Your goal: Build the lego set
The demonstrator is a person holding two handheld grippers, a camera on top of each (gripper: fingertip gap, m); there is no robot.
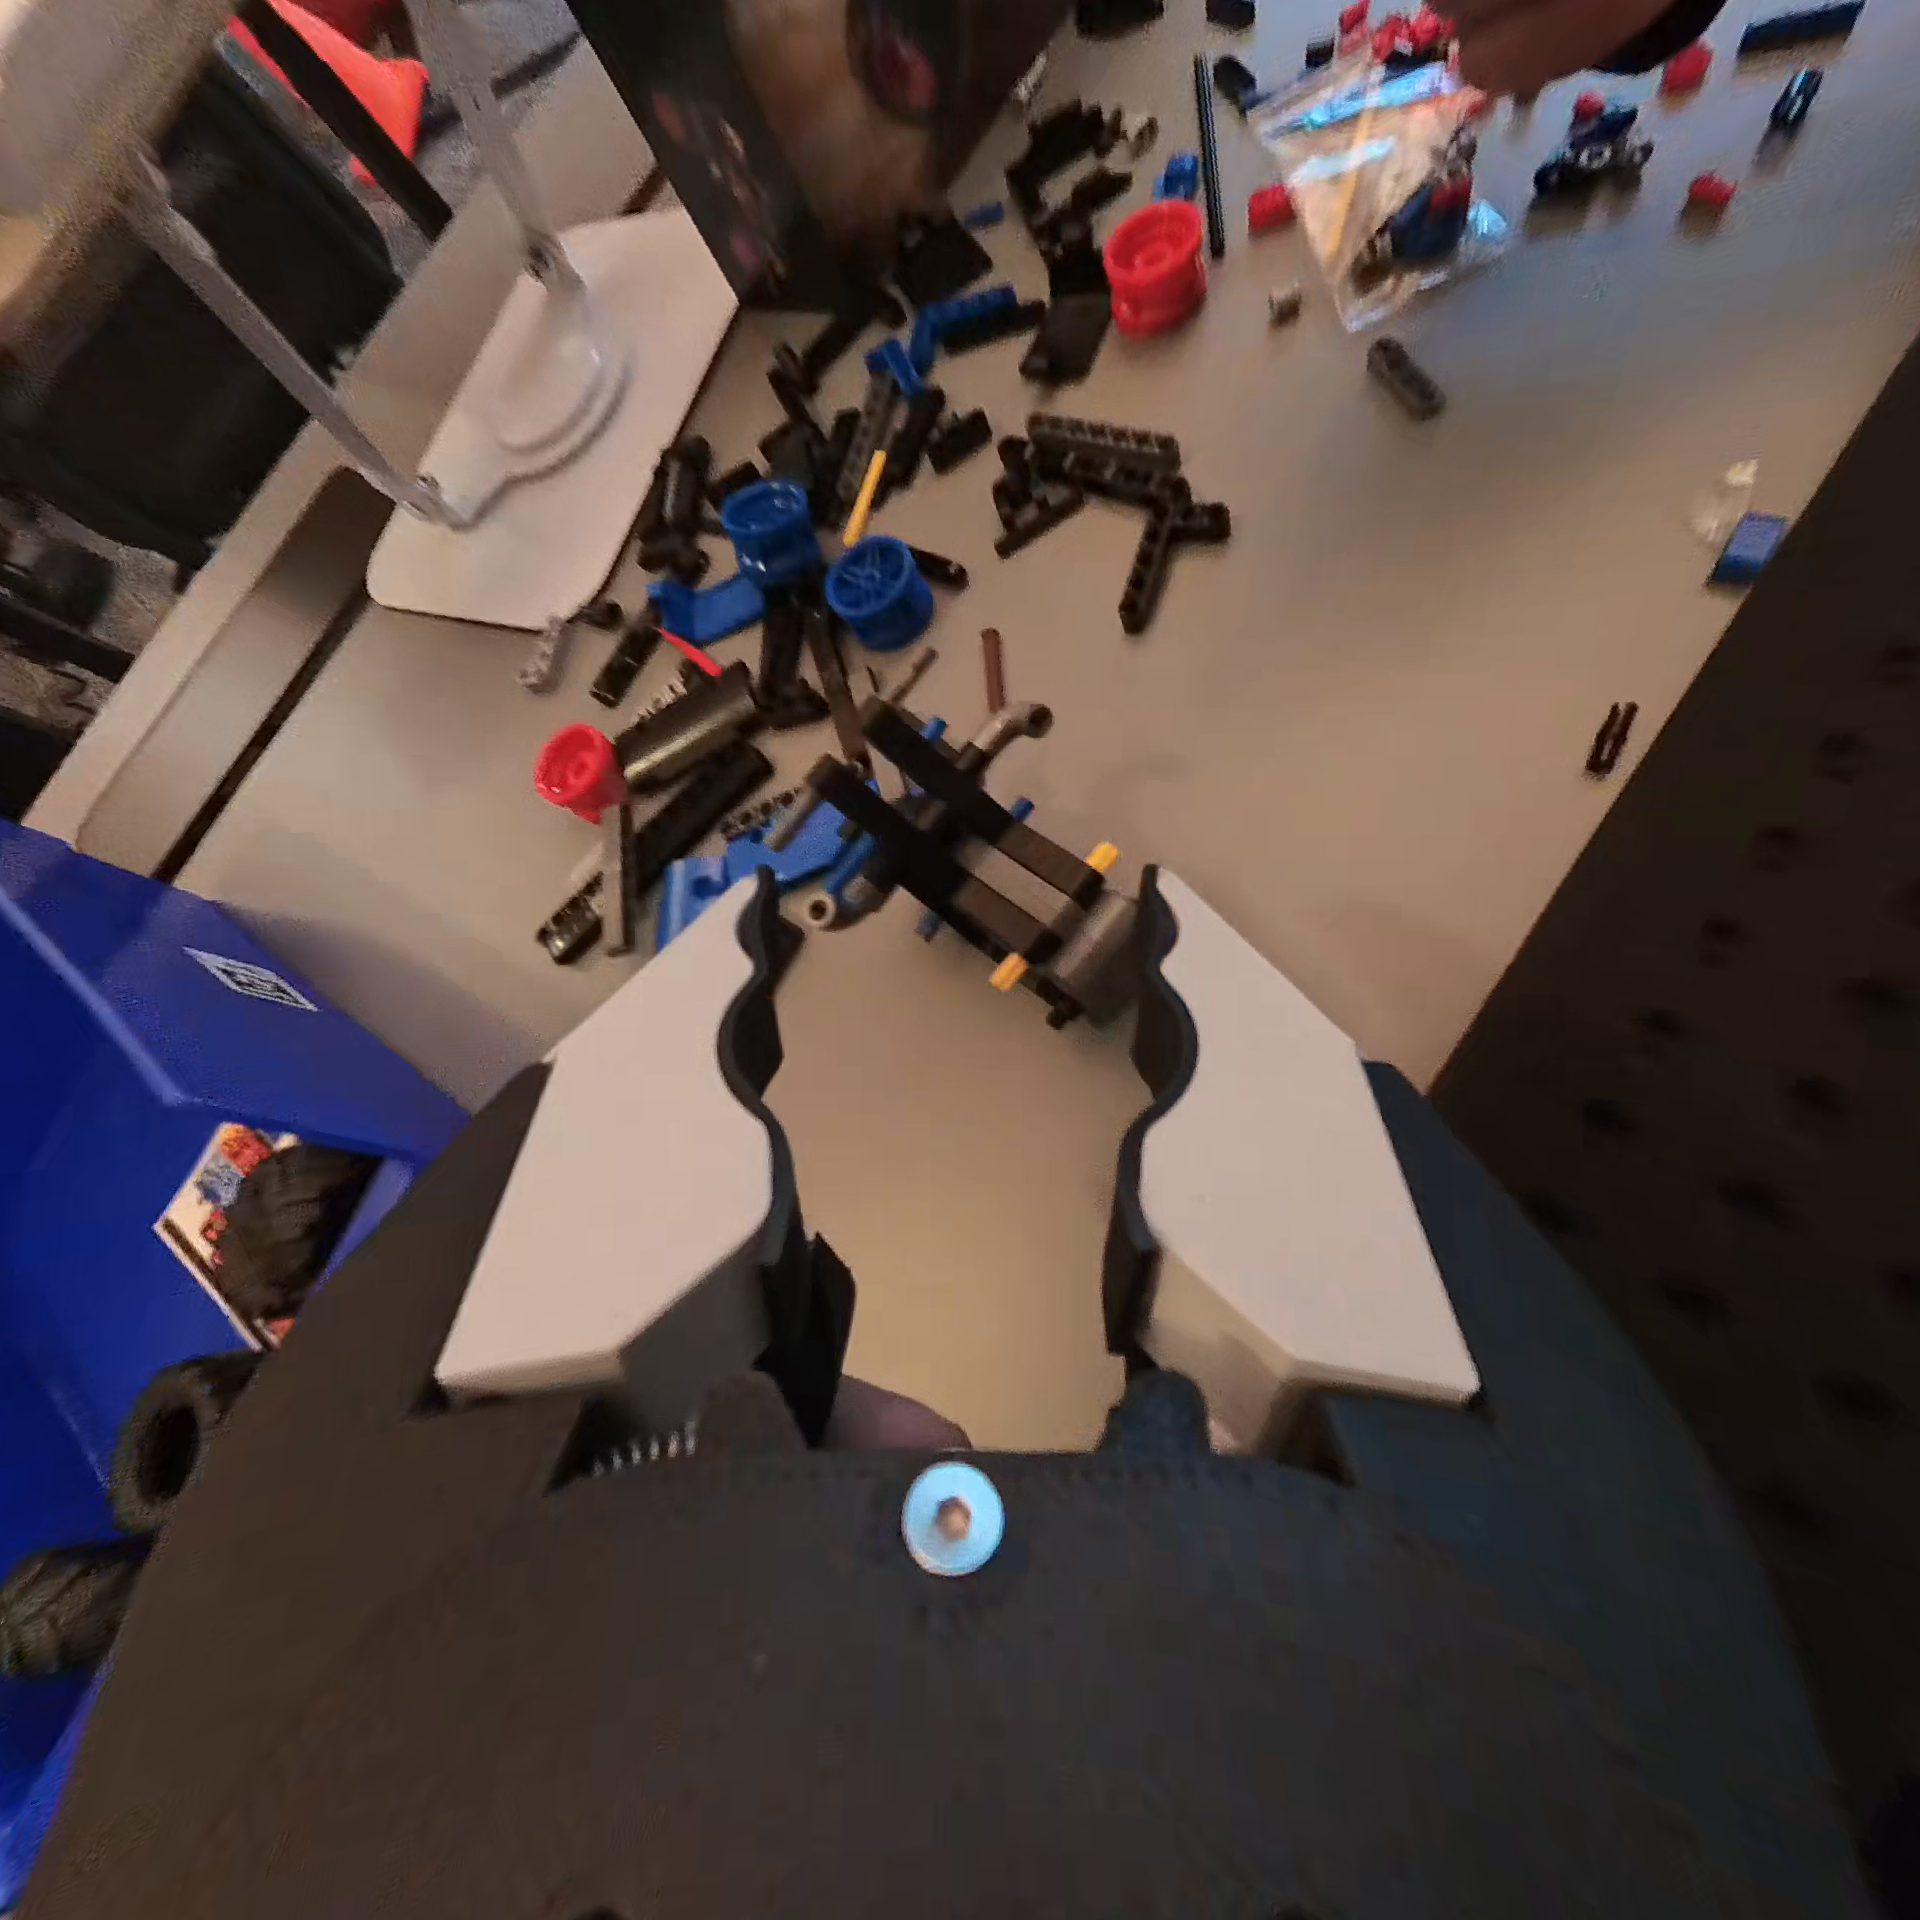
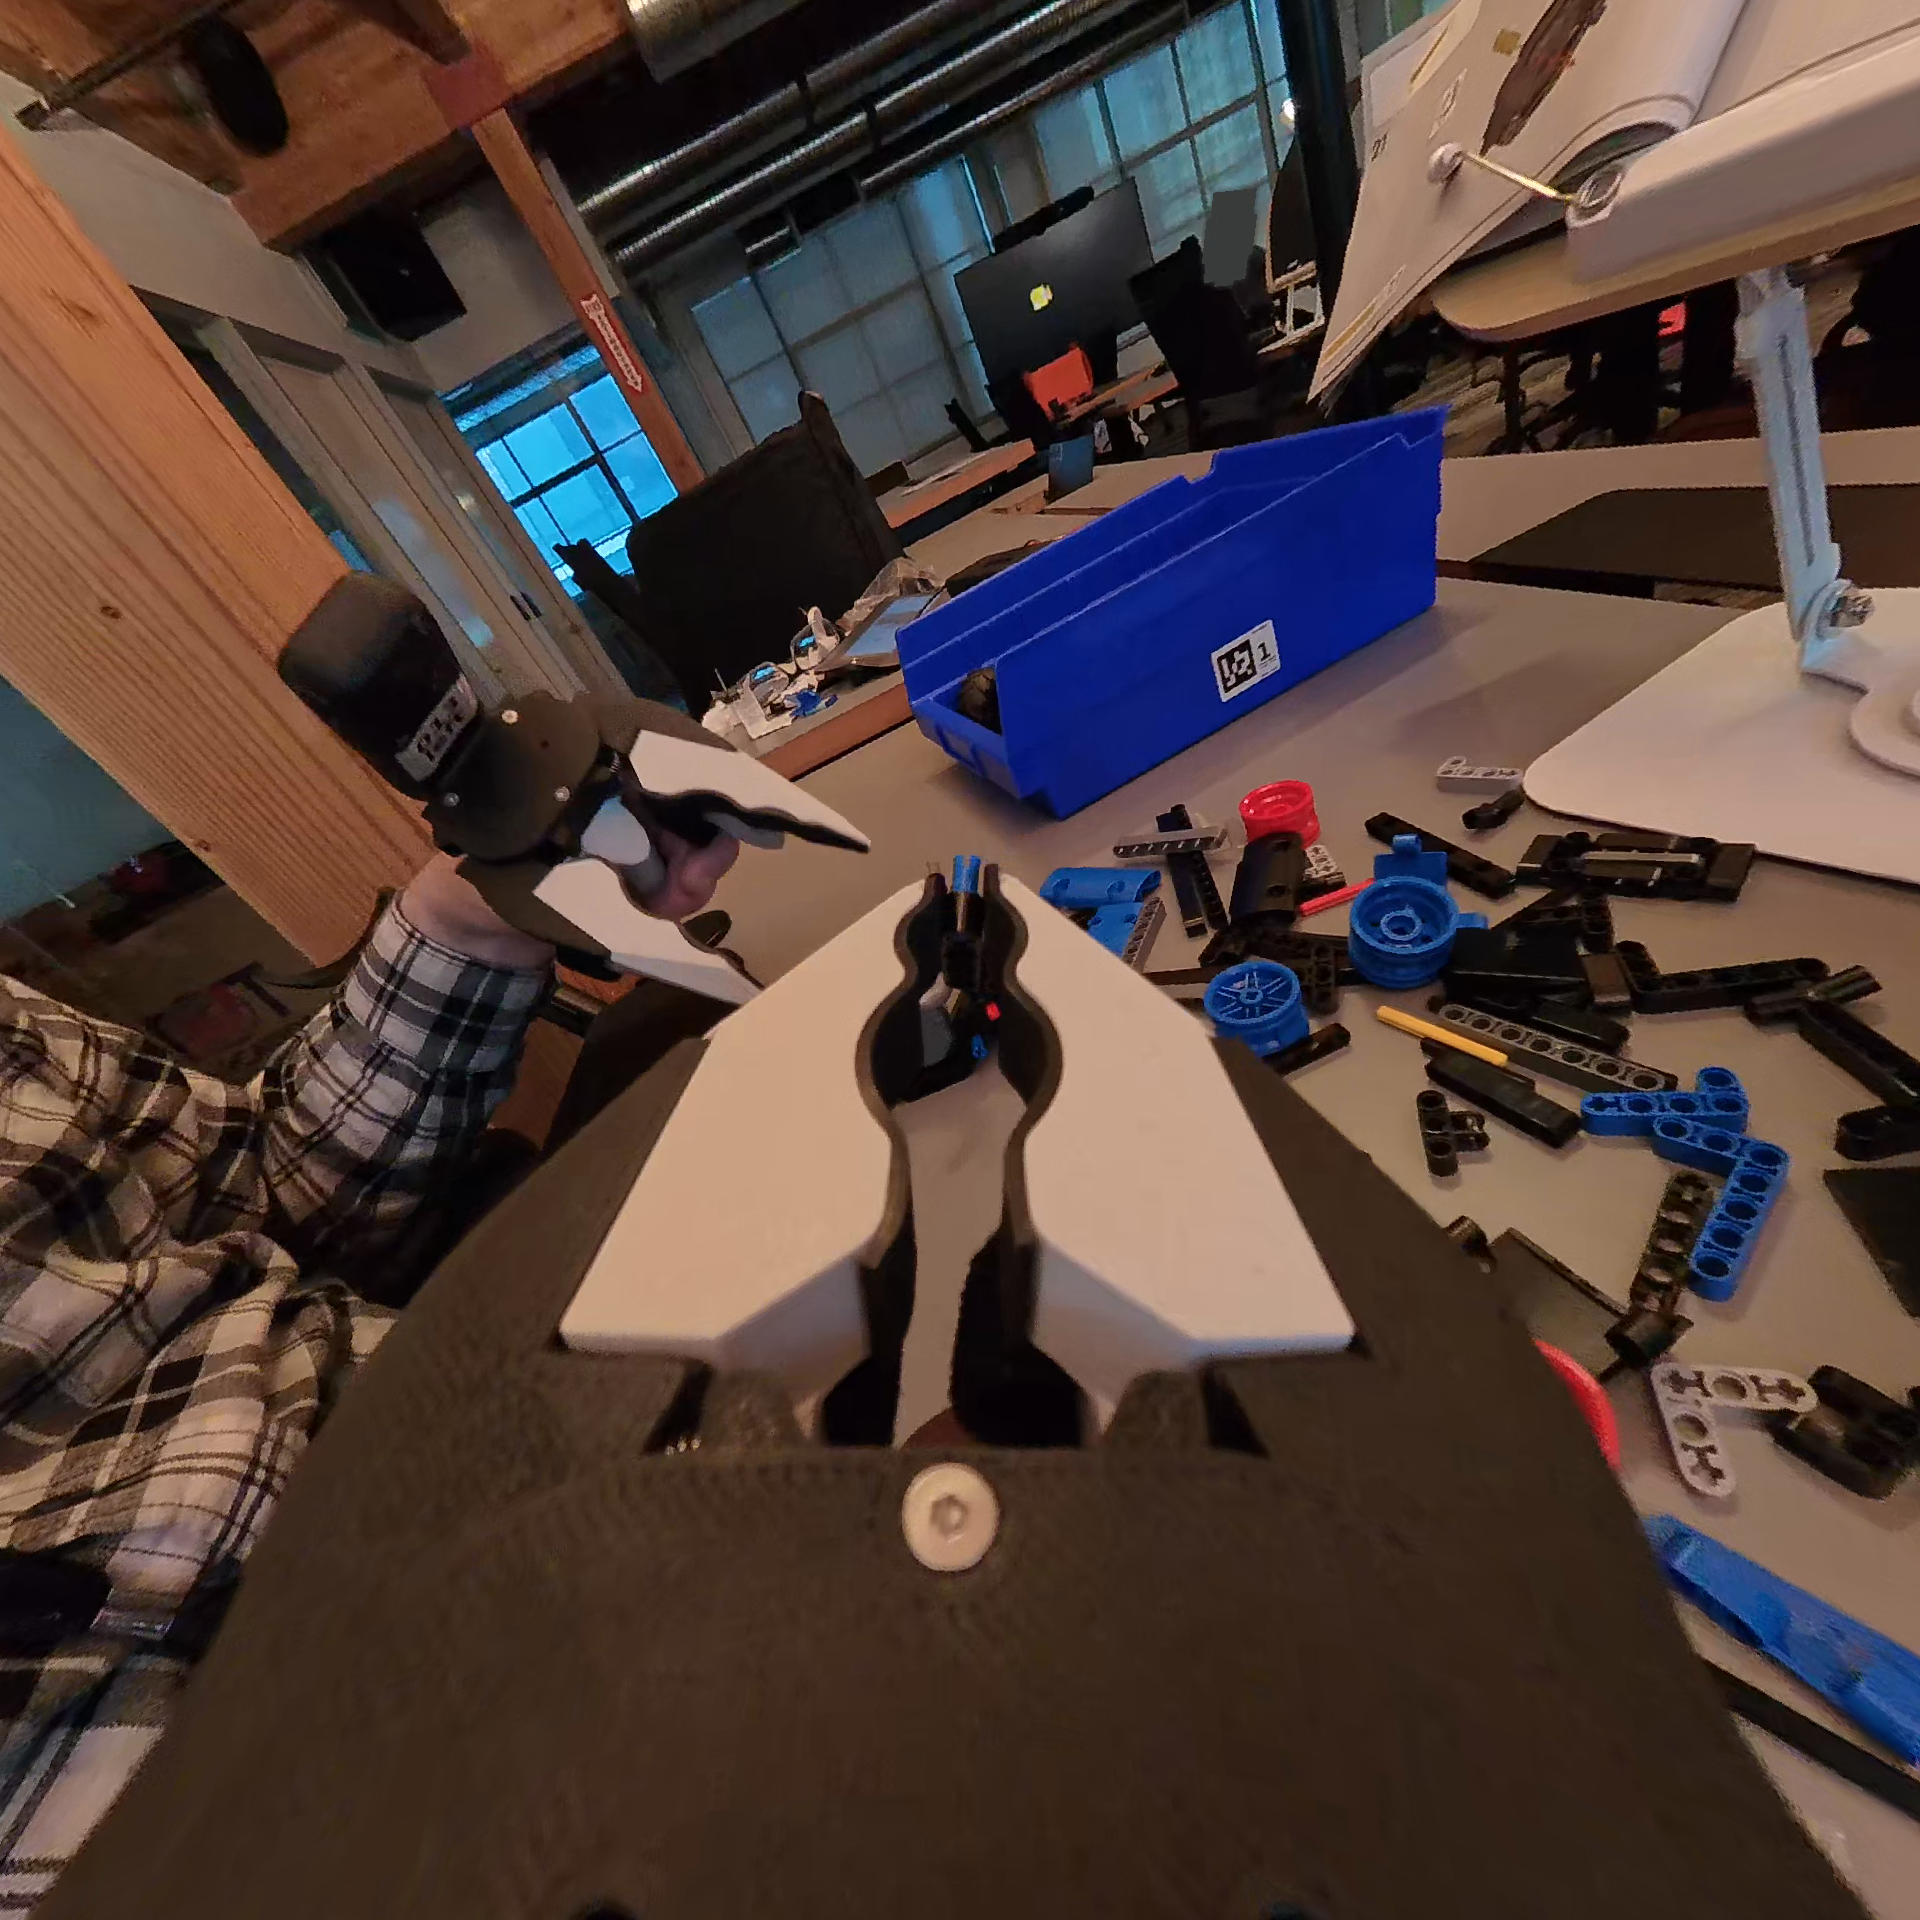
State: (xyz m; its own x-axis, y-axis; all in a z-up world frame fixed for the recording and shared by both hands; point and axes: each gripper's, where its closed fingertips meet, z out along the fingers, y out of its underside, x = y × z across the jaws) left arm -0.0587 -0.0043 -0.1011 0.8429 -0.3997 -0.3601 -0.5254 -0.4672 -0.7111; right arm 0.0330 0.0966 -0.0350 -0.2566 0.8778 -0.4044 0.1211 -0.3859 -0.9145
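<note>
On grey table, office room: two blue wheels, one blue bin. Left gripper fingers wide; right gripper fingers pinching small lego assembly.

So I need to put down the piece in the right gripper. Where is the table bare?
Bare table lies between the black beam cluster and the dark panel, and between the open left gripper fingers. It is crowded from the blue wheels to the white stand base.
</note>
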